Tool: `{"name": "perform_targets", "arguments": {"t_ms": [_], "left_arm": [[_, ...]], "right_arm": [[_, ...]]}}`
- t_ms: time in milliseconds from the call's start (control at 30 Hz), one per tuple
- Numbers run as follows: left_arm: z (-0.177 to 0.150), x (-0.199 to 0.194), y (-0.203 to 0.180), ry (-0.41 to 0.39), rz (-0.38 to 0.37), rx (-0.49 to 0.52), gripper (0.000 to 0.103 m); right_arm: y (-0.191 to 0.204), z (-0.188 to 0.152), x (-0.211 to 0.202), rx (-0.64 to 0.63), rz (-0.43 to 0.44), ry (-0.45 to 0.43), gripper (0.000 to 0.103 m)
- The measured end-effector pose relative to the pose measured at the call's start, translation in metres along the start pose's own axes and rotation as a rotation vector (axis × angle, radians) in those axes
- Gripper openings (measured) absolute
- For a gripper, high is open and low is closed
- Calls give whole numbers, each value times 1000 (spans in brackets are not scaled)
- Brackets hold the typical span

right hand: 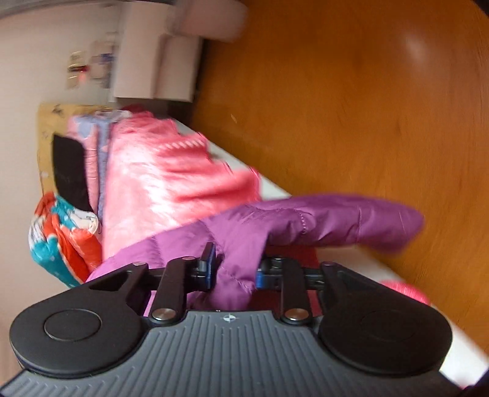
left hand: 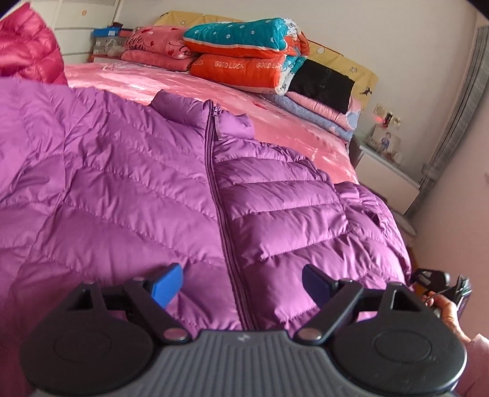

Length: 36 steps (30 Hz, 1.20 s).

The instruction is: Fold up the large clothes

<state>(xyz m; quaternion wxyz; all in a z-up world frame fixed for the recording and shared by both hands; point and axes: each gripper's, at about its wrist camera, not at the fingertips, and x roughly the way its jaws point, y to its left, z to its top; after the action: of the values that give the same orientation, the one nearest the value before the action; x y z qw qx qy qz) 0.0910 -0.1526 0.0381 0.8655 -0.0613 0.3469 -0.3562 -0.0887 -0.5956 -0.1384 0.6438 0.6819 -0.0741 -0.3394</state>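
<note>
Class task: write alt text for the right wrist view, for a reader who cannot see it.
The right tongs pinch a fold of a purple puffer jacket, whose sleeve sticks out over the orange floor. Behind it, blurred, a pink bed cover and folded quilts.

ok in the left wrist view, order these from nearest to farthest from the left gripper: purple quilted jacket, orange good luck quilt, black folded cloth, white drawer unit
From the left gripper:
1. Purple quilted jacket, directly under the open fingers.
2. Orange "good luck" quilt and black folded cloth, by the headboard, cloth on the right; too close to rank.
3. White drawer unit, far left, beyond the bed.
</note>
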Motion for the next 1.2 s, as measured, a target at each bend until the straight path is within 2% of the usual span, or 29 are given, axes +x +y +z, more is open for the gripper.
{"name": "perform_targets", "arguments": {"t_ms": [67, 167, 267, 367, 533, 700, 833, 900, 967, 1067, 1200], "left_arm": [[1, -2, 4, -6, -22, -21, 86], [3, -7, 11, -17, -44, -58, 86], [7, -14, 22, -37, -56, -107, 86], [14, -20, 33, -73, -51, -152, 86], [27, -32, 52, -138, -33, -207, 87], [38, -41, 77, -203, 22, -249, 87], [48, -49, 97, -266, 81, -285, 88], [52, -54, 109, -294, 89, -314, 88], [56, -58, 120, -321, 111, -335, 88], [62, -63, 139, -354, 146, -381, 88], [63, -67, 164, -367, 144, -488, 88]], "right_arm": [[30, -1, -20, -118, 3, -61, 23], [85, -10, -49, -390, -40, -161, 22], [143, -31, -74, -689, -89, -256, 22], [198, -53, -96, -902, -93, -326, 21], [284, -107, -127, -1165, 12, -387, 21], [344, -212, -138, -1533, 147, -380, 21], [357, -316, -129, -1841, 251, -305, 18], [350, -367, -119, -1992, 286, -275, 16], [340, -408, -106, -2084, 328, -229, 14], [313, -468, -95, -2203, 378, -177, 13], [255, -525, -79, -2404, 402, -80, 12]]}}
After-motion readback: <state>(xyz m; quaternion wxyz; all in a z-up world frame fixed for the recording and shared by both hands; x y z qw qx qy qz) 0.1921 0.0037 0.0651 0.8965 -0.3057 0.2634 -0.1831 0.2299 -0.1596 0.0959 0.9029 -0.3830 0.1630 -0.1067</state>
